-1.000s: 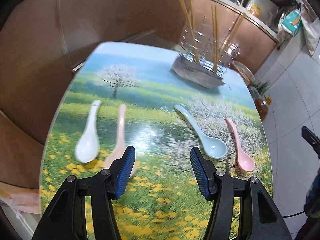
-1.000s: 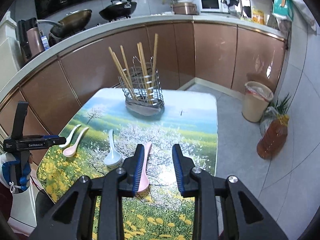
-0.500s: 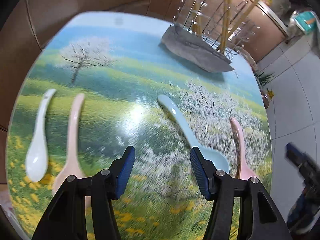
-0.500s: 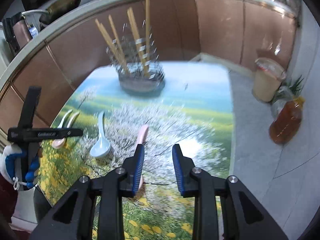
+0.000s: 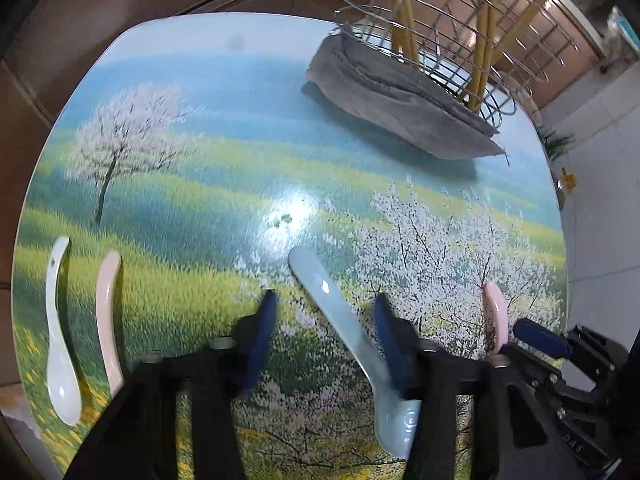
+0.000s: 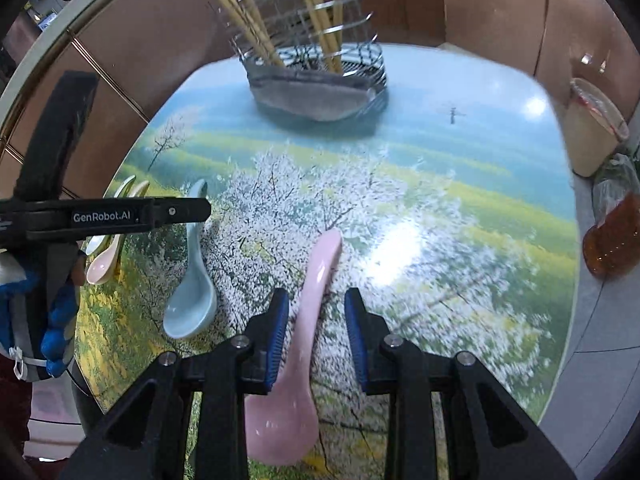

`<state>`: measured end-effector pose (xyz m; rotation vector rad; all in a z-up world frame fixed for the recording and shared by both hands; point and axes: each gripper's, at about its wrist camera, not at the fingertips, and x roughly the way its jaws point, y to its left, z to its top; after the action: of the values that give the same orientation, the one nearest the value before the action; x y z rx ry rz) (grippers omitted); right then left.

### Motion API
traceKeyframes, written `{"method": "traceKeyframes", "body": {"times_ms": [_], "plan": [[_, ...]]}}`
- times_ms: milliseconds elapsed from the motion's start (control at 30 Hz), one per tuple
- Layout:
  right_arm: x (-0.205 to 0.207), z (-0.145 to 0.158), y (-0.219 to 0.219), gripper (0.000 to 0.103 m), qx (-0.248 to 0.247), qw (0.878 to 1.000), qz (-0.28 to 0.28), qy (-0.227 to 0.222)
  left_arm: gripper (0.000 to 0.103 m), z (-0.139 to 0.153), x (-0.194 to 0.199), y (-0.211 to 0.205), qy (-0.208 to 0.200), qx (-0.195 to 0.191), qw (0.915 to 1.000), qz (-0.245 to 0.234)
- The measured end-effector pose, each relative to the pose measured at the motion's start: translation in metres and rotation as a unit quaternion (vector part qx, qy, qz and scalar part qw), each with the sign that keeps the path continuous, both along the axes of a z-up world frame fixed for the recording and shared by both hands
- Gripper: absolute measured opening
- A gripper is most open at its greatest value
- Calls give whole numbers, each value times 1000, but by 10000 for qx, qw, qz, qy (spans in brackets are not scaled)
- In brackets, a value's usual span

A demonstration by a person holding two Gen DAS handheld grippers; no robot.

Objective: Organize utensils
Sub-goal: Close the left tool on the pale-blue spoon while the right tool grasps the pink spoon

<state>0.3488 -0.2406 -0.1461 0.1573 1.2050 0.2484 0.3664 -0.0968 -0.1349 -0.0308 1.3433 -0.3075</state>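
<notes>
Left wrist view: left gripper (image 5: 324, 316), jaws just narrowed but not touching, straddles the blue spoon (image 5: 340, 320) at lower centre for a handle pinch. Right gripper (image 6: 316, 312), part-open, straddles the pink spoon (image 6: 304, 312); wire basket (image 6: 316, 40) waits upper centre

We count four ceramic spoons on the bench (image 5: 240, 128): one white spoon (image 5: 58, 344) and one pale pink spoon (image 5: 108, 312) at its left edge, one light blue spoon (image 5: 332, 308) near the middle, and one pink spoon (image 6: 304, 320) toward the right. We count one wire basket (image 6: 320, 40) at the far edge, one grey cloth (image 5: 400, 100) against it, and several chopsticks (image 6: 248, 20) inside, their exact number unclear.
</notes>
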Motion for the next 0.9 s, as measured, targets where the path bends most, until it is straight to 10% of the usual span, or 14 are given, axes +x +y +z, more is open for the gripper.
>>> {"method": "traceKeyframes", "body": {"times_ms": [500,900], "plan": [[27,-10,29,11,-439,9968,491,459,9,-1,-17,-11,-59,275,9949,-967],[-19,35,21,10,223,9976,314,-571,9,40,-57,29,-867,-459,9923,-751]]}}
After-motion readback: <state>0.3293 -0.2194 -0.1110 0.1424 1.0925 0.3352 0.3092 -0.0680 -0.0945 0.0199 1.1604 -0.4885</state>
